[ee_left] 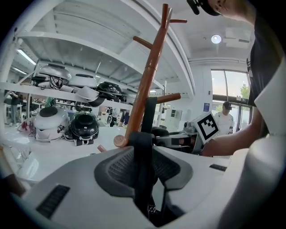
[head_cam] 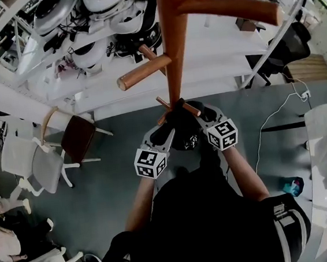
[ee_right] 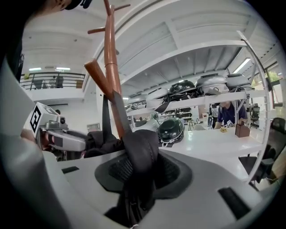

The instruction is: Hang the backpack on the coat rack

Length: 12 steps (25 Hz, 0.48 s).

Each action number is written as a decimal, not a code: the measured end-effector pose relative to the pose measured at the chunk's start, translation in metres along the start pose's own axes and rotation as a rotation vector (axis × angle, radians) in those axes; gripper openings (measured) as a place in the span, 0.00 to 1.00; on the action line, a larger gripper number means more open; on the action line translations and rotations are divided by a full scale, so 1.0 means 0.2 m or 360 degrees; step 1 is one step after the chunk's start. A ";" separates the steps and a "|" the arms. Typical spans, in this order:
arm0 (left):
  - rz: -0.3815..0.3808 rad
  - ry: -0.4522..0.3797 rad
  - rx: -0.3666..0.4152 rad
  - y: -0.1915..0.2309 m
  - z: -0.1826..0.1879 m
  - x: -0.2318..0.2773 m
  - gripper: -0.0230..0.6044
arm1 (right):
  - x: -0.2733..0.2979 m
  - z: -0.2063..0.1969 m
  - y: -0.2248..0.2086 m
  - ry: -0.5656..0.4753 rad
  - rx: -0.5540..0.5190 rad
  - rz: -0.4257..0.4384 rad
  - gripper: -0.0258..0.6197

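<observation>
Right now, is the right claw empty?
No, the right claw is closed on a padded black backpack strap, which fills the gap between its pads.

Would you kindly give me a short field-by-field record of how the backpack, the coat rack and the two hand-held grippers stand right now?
left hand-held gripper: shut on a narrow black strap
right hand-held gripper: shut on a padded black strap
backpack: raised between both grippers, close against the rack's pole
coat rack: upright wooden pole with angled pegs
hung yet: cannot tell whether any strap sits over a peg
</observation>
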State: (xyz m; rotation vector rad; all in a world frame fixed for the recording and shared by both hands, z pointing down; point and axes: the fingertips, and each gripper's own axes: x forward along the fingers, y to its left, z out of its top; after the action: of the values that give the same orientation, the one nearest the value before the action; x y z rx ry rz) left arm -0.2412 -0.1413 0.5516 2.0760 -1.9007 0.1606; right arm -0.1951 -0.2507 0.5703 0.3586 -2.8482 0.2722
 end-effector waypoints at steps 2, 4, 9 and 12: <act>-0.0009 0.0000 0.0033 -0.02 0.01 0.03 0.25 | 0.02 0.00 0.01 -0.0010 0.0012 -0.0008 0.24; -0.0016 0.0011 0.0048 -0.02 0.01 0.06 0.25 | 0.03 0.00 0.01 -0.0009 0.0030 -0.0008 0.22; -0.0007 0.0021 0.0033 0.02 0.02 0.05 0.25 | 0.05 0.01 -0.03 0.0021 -0.0002 0.0005 0.28; -0.0003 0.0021 0.0028 0.04 0.03 0.05 0.25 | 0.04 0.02 -0.06 0.0019 -0.0023 -0.0010 0.33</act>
State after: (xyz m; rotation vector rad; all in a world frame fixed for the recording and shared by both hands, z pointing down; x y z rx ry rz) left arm -0.2479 -0.1541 0.5500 2.0827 -1.8962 0.1905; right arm -0.2007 -0.2653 0.5710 0.3615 -2.8352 0.2520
